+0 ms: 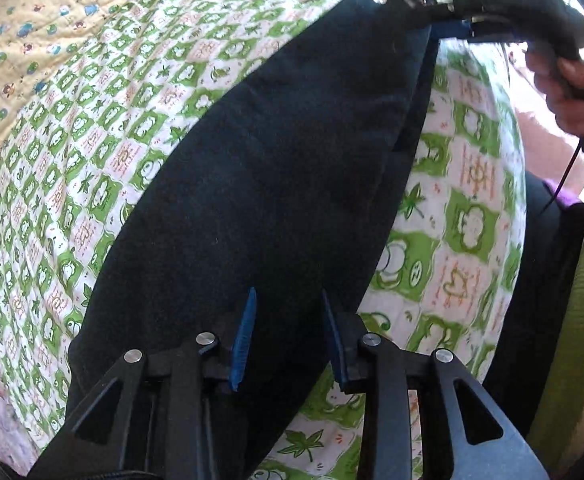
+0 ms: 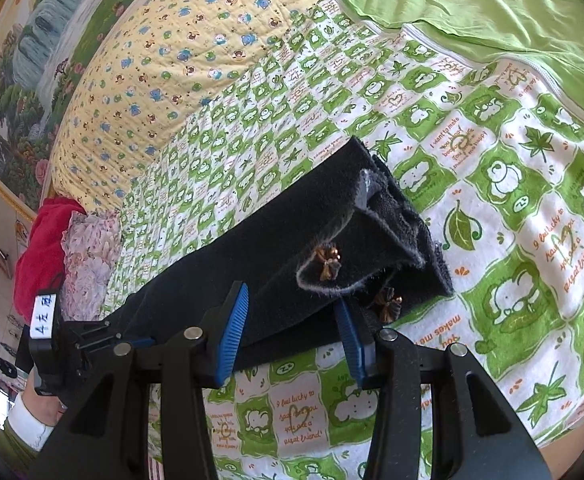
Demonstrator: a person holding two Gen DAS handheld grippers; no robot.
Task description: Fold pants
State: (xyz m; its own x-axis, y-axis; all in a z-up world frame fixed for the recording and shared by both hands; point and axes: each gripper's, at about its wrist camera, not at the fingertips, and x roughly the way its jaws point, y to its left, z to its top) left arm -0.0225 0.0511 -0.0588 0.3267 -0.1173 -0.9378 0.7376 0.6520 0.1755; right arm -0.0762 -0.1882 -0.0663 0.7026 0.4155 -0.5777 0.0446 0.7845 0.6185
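Note:
Black pants (image 1: 272, 160) lie in a long folded strip across the green-and-white quilt (image 1: 92, 184). My left gripper (image 1: 288, 292) points steeply down over their near end. Its blue pads stand apart with flat black cloth between them, and I see no fold pinched. At the far end my right gripper (image 1: 458, 20) has the hem lifted off the quilt. In the right wrist view the pants (image 2: 276, 240) show fuzzy hems with small brown bows (image 2: 326, 262). There the right gripper (image 2: 291, 296) is shut on that thick end. The left gripper (image 2: 132, 340) sits at lower left by the other end.
A yellow quilt (image 2: 164, 72) with small animals adjoins the green-and-white one (image 2: 492, 200), and a plain green sheet (image 2: 472, 12) lies at the far edge. A red garment (image 2: 40, 248) and floral cloth (image 2: 88, 256) lie at the bed's end. A person's hand (image 1: 564, 92) holds the right gripper.

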